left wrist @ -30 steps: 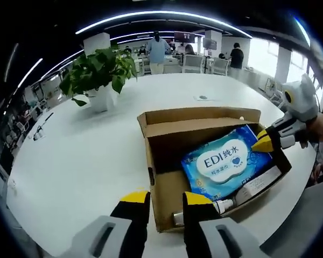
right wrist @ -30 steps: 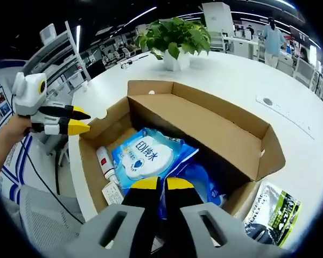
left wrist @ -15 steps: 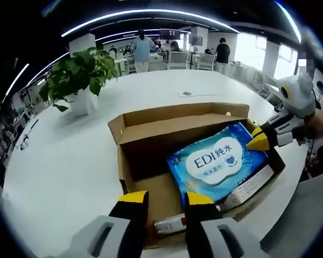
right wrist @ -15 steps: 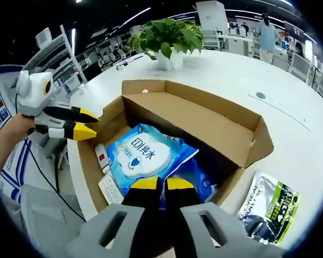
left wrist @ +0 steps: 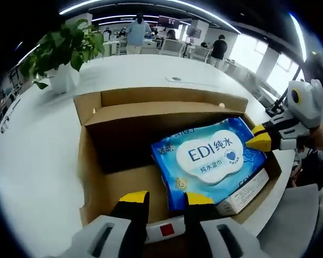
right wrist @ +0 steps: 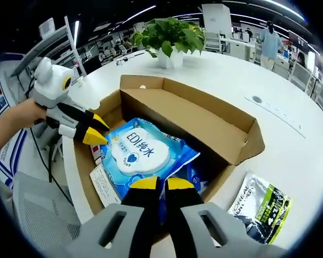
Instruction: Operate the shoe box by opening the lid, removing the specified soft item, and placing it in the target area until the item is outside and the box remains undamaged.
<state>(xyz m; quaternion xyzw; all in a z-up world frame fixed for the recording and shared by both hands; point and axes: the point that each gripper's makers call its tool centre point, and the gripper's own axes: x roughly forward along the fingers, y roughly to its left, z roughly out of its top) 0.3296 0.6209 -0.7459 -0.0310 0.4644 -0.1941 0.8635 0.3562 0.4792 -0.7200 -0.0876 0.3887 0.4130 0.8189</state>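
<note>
A: Closing in on the box, both grippers. Over the last sec the left gripper (left wrist: 161, 200) has dropped lower & nearer, so the open shoe box (left wrist: 91, 161) now takes up most of the left gripper view; earlier it sat further off on the white table (left wrist: 27, 156).

B: Lid status?

A: Already open, flaps up. Inside: blue wet-wipes pack (left wrist: 207, 158), the soft item by my reading, lying flat in the box w/ label up. A white carton (left wrist: 242, 194) beside it, and a small tube w/ red square (left wrist: 164, 230) at the near wall.

B: Grippers?

A: Left one's jaws stand slightly apart, nothing between them, poised over the box's near edge. In the right gripper view it has swung from outside the box wall to just over the pack's corner (right wrist: 89, 133). Right gripper (right wrist: 161, 185) has jaws pressed nearly together over the pack's (right wrist: 142, 156) near end; can't tell if they pinch the wrapper or only hover.

B: Meaning for the task?

A: Opening step looks done; this is the approach to the grab. Pack is not yet lifted, not yet out. Box (right wrist: 215, 123) looks unbent.

B: Anything else around?

A: Green-black sachet (right wrist: 261, 207) on the table beside the box, potted plant (right wrist: 172, 35) behind, people far off.
</note>
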